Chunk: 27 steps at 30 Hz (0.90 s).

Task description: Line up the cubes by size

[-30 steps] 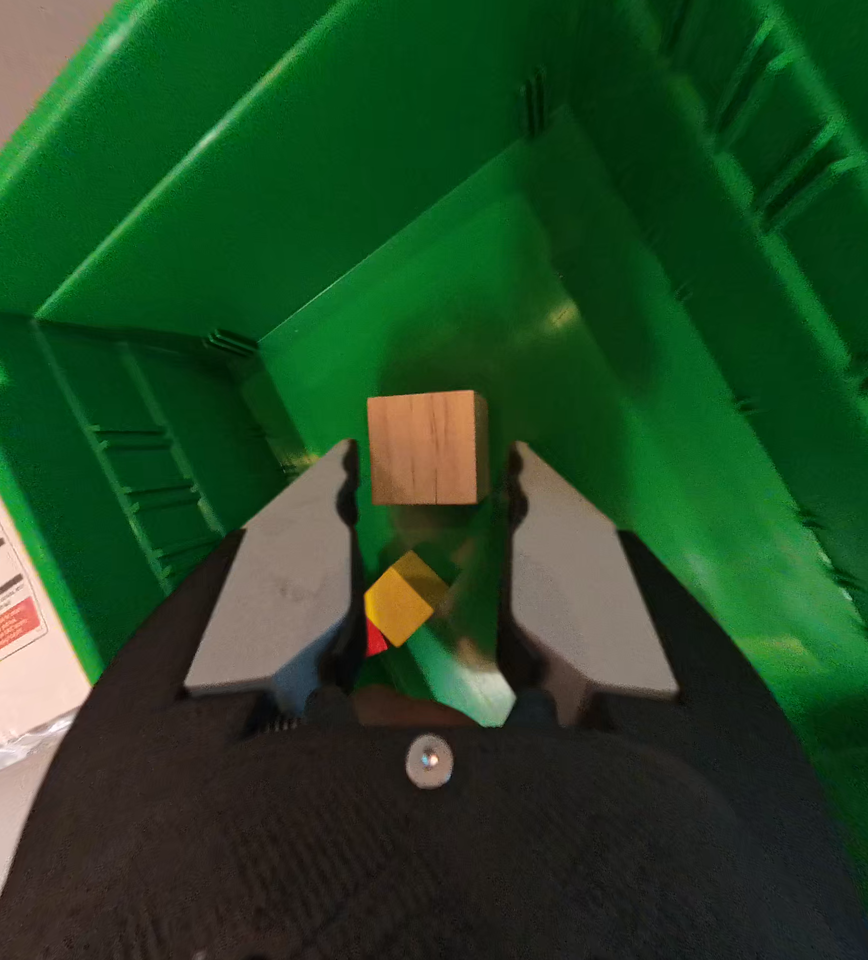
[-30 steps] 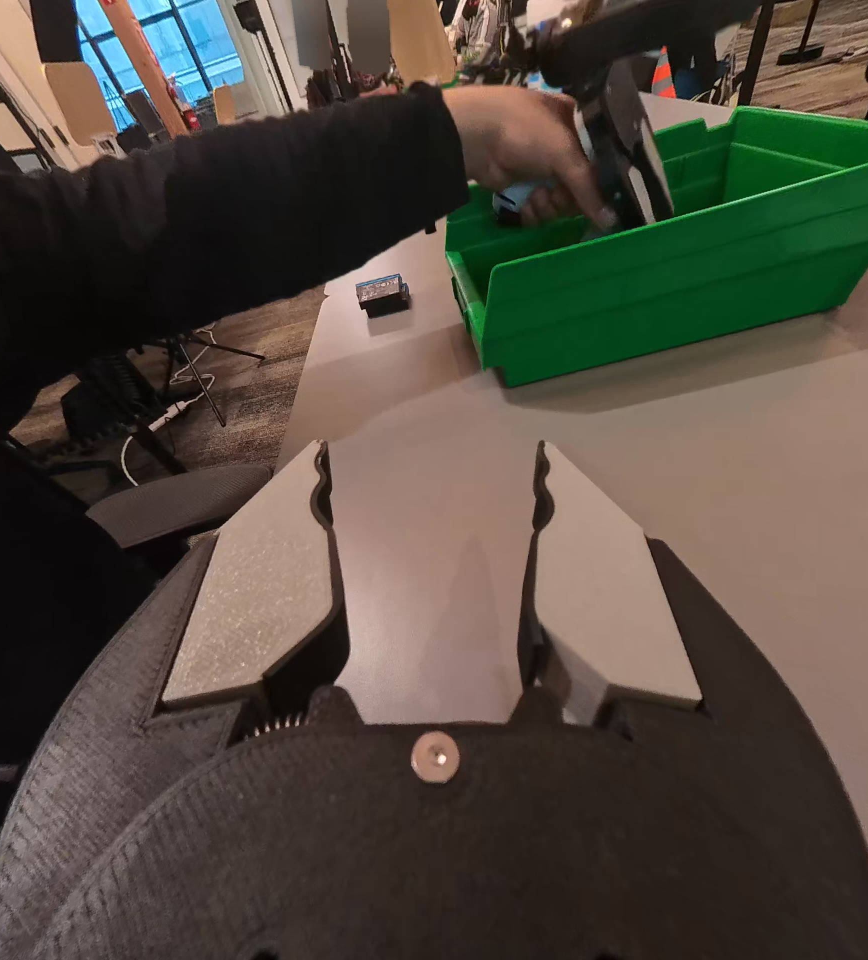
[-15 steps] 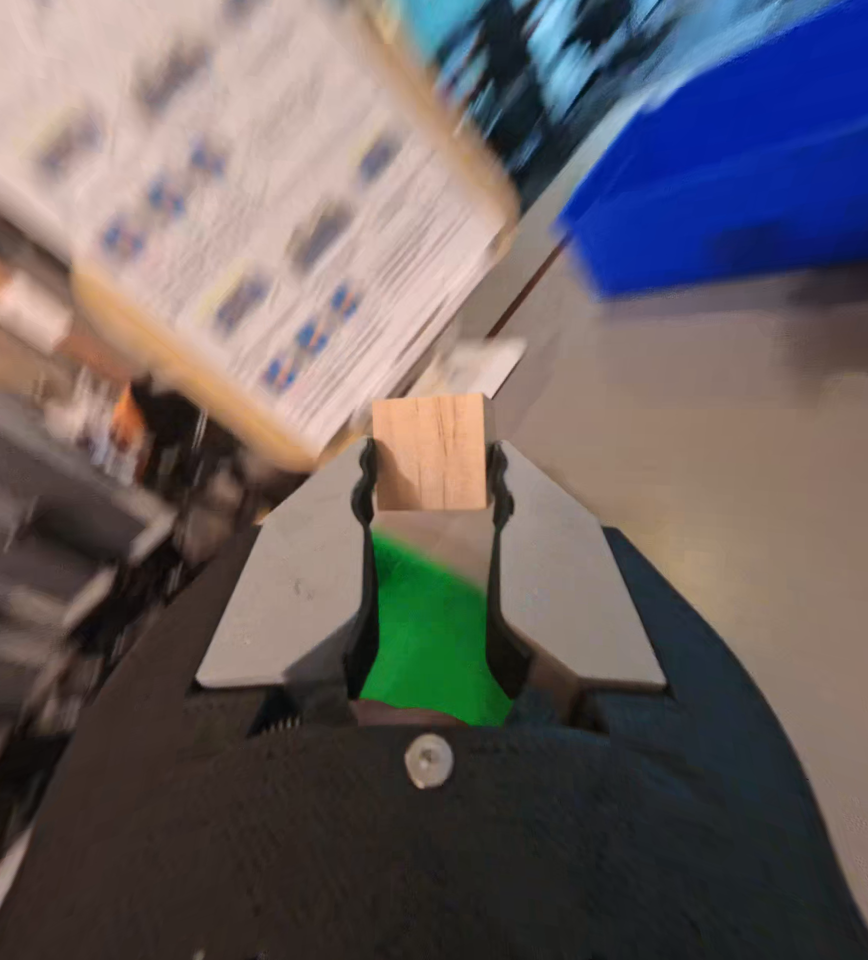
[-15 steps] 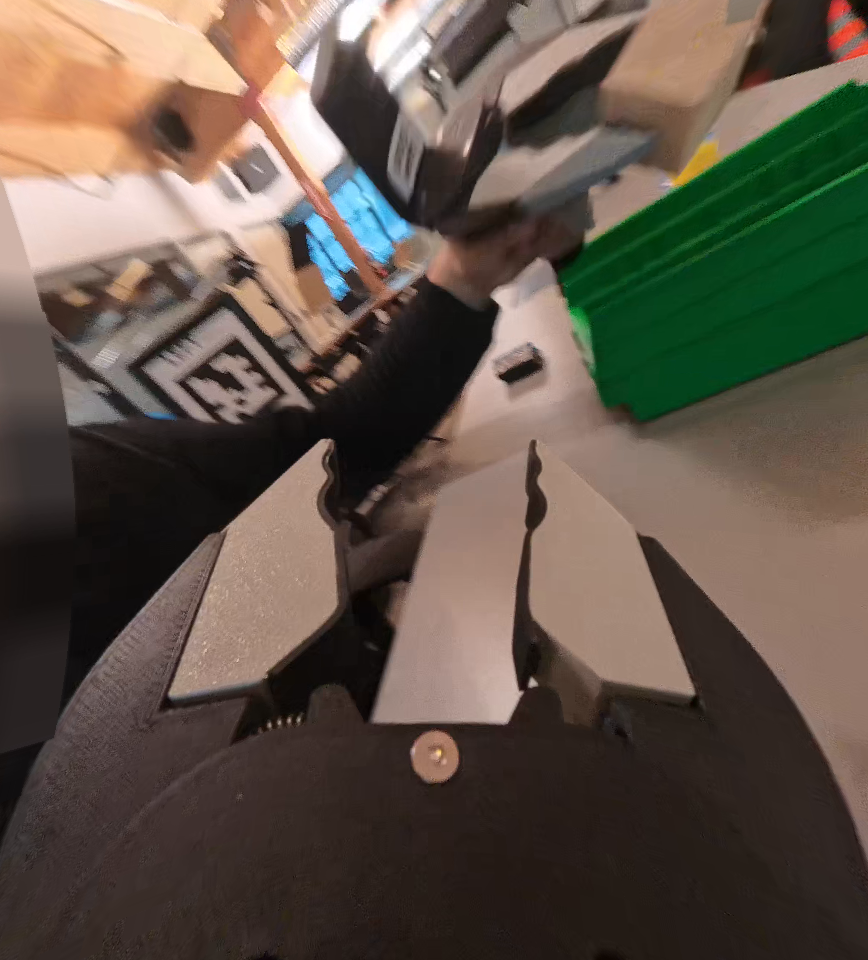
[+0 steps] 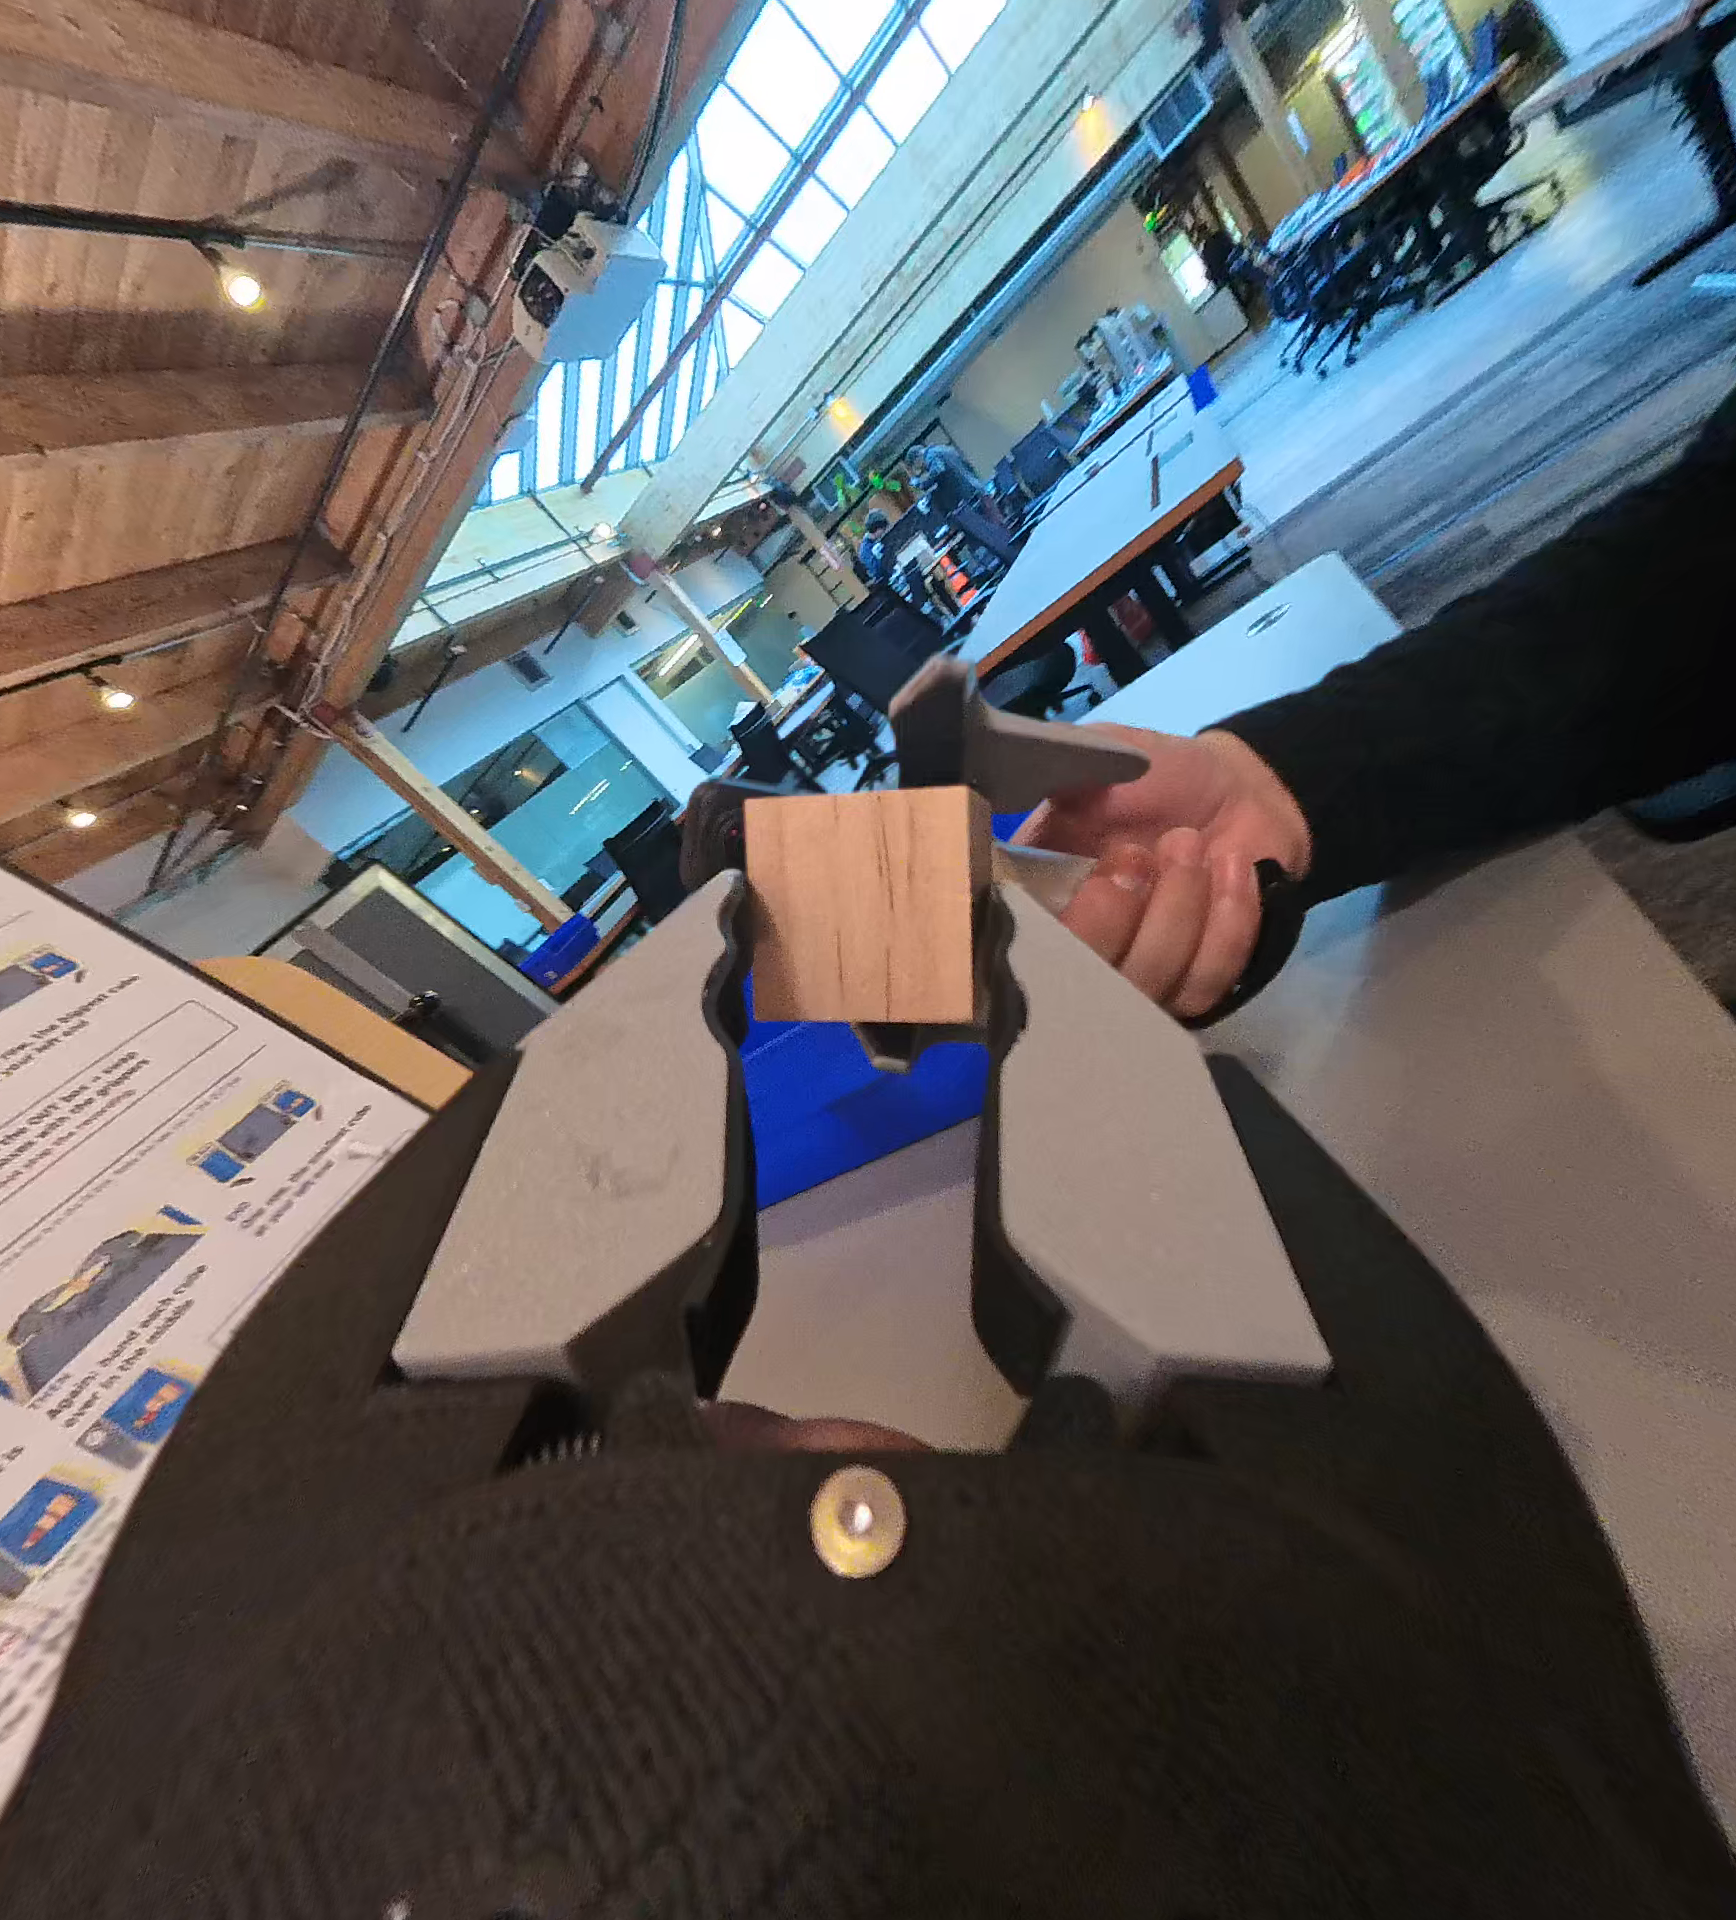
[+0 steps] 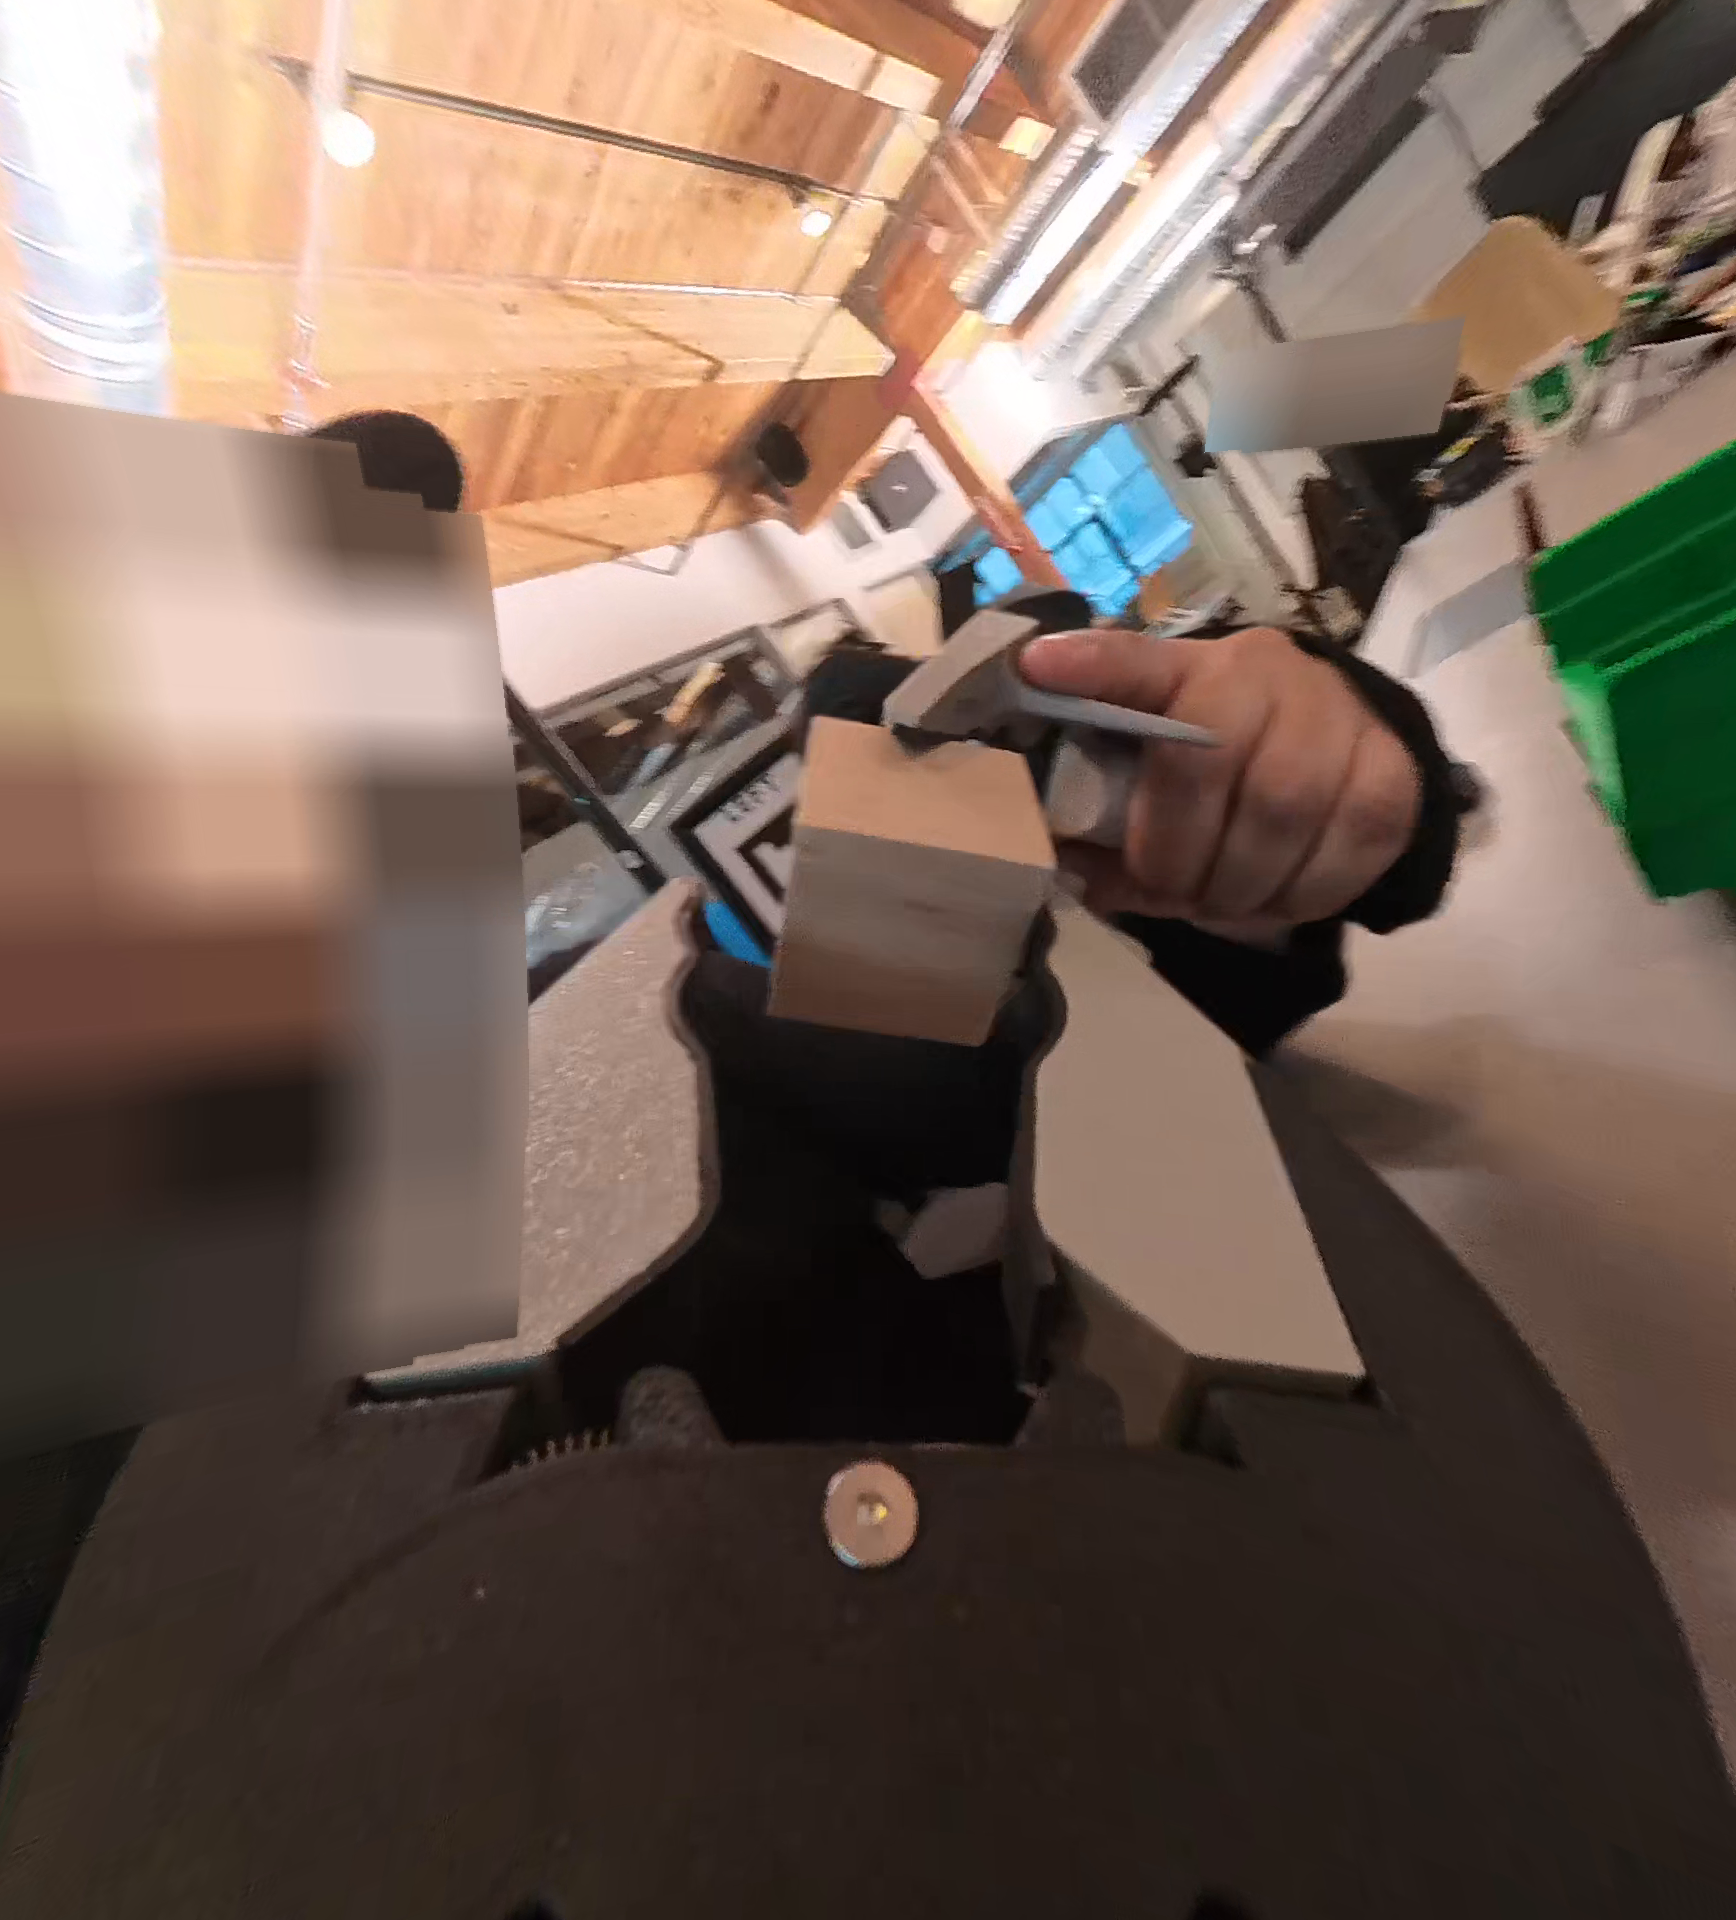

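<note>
Grey fingers [image 5: 615, 1132], black textured body — silver screw [image 5: 857, 1521], black sleeve [image 5: 1529, 769]

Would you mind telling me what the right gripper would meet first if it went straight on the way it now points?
The cube, held by the left gripper, sits right at the fingertips of the open right gripper; it would likely meet that first.

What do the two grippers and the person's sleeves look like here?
Left gripper and right gripper match: black textured bodies, flat grey angular jaws with wavy black inner edges, one silver screw at the base. Both sleeves are black and long. No cables show.
</note>
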Each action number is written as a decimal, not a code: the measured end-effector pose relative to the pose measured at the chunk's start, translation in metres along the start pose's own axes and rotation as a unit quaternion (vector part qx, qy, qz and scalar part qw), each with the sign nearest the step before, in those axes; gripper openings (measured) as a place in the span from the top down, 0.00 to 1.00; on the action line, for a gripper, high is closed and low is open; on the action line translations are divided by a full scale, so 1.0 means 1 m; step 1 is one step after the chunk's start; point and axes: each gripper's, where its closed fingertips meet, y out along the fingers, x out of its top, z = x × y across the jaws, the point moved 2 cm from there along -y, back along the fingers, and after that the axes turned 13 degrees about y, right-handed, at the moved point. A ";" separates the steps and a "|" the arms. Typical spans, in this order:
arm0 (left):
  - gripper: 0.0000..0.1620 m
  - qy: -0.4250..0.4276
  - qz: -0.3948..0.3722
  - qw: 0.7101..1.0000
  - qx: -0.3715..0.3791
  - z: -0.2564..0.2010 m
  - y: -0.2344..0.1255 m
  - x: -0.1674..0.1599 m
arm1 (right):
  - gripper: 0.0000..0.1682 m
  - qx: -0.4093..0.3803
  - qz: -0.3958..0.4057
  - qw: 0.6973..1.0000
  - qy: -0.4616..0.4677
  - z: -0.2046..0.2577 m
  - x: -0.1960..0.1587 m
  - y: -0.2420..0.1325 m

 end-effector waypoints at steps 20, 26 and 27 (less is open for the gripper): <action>0.89 -0.063 0.033 0.995 0.077 0.009 -0.005 -0.039 | 0.74 -0.158 -0.080 0.969 -0.175 0.018 0.029 -0.030; 0.99 -0.090 0.175 0.974 0.107 0.014 0.000 -0.093 | 0.74 -0.486 -0.014 0.806 -0.339 0.046 0.068 -0.127; 0.99 -0.087 0.198 0.971 0.106 0.012 0.002 -0.101 | 0.74 -0.538 0.024 0.768 -0.346 0.044 0.073 -0.150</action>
